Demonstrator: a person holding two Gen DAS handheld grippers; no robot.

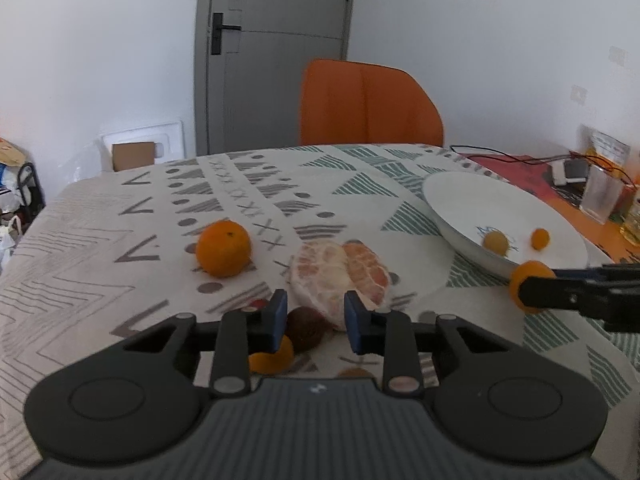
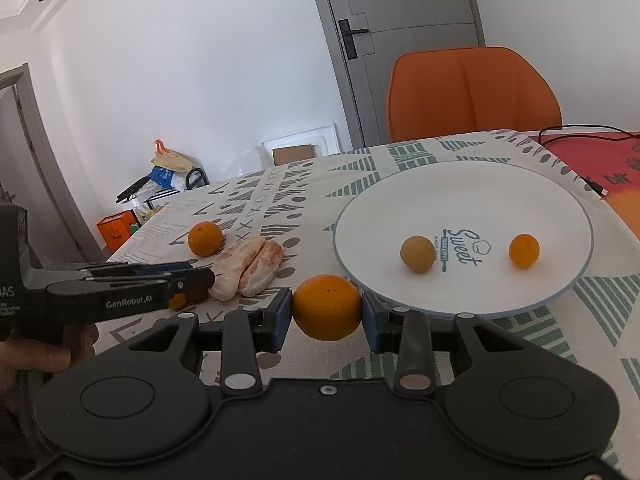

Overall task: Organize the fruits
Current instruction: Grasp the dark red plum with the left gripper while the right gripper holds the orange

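On the patterned cloth of the tabletop (image 1: pixel 100 240), the left tongs (image 1: pixel 316 322) stand with their blue pads either side of a dark brown round fruit (image 1: pixel 307 327); whether the pads touch it cannot be told. Just beyond lies a peeled pale-pink citrus (image 1: pixel 340 276), split in two. A whole orange mandarin (image 1: pixel 224 247) sits to its left. At the right, a white plate (image 1: pixel 460 196) holds two small fruits, and the right tongs (image 1: pixel 532 287) grip an orange fruit (image 1: pixel 530 270) beside its rim.

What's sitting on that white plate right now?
On the white plate: a small orange fruit and a brownish round fruit, beside printed "Sweet" lettering. The right gripper hides its near rim.
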